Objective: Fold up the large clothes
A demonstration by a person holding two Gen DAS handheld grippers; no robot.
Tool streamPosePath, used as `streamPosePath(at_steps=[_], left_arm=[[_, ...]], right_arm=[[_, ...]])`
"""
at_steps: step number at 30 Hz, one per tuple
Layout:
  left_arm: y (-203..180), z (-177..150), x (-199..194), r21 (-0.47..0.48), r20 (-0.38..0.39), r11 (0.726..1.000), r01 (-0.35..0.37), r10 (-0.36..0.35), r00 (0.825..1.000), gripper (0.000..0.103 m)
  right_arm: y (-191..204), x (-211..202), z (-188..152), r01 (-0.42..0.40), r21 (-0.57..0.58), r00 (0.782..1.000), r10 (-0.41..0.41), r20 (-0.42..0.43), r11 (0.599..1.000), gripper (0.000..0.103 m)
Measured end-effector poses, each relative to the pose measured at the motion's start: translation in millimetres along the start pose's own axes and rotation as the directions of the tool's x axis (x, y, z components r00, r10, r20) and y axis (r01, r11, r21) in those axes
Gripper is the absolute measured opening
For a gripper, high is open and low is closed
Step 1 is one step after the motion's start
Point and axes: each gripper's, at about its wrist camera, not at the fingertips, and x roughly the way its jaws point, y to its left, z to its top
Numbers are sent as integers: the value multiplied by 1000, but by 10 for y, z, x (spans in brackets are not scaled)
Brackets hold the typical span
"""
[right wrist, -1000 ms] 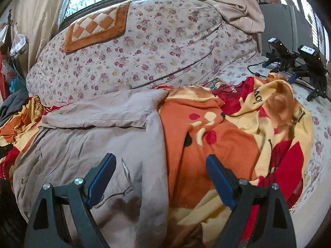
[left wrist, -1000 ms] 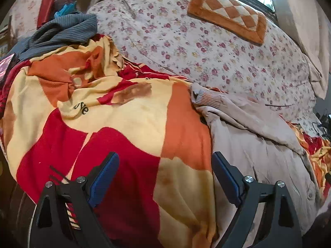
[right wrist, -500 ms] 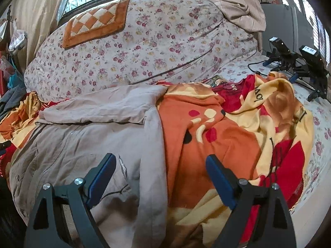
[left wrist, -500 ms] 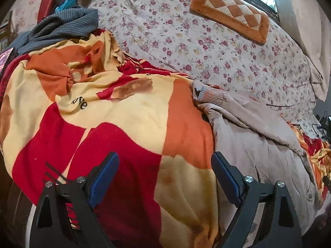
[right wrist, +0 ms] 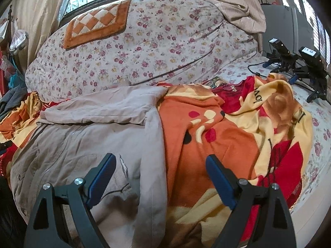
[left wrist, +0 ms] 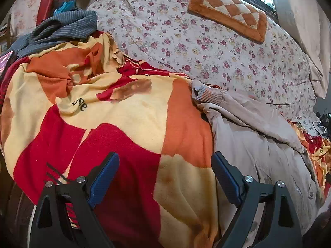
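A beige zip jacket (right wrist: pixel 86 144) lies spread on a red, orange and cream blanket (left wrist: pixel 124 124), one sleeve folded across its chest; the ribbed cuff (left wrist: pixel 209 96) points left. The jacket (left wrist: pixel 258 144) fills the right of the left wrist view, the blanket (right wrist: pixel 217 140) the right of the right wrist view. My left gripper (left wrist: pixel 165 165) hovers open over the blanket, just left of the jacket's edge. My right gripper (right wrist: pixel 159 165) hovers open over the jacket's right side seam. Neither holds anything.
A large floral quilt bundle (left wrist: pixel 206 41) with an orange checked cushion (right wrist: pixel 97 26) rises behind. A grey striped garment (left wrist: pixel 62 29) lies at the far left. Spare black grippers and cables (right wrist: pixel 293 62) sit on the bed's far right.
Both views have shifted slightly, as if the grippers edged a little nearer to the bed. The jacket and blanket lie as before and both grippers stay open.
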Motion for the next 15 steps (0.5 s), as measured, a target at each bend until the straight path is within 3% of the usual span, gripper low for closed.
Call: streamPosePath(at_steps=[15], left_arm=[[-79, -85, -93, 71, -16, 997, -2, 3, 1000, 81]], right_arm=[[-106, -258, -217, -32, 17, 999, 32, -13, 999, 91]])
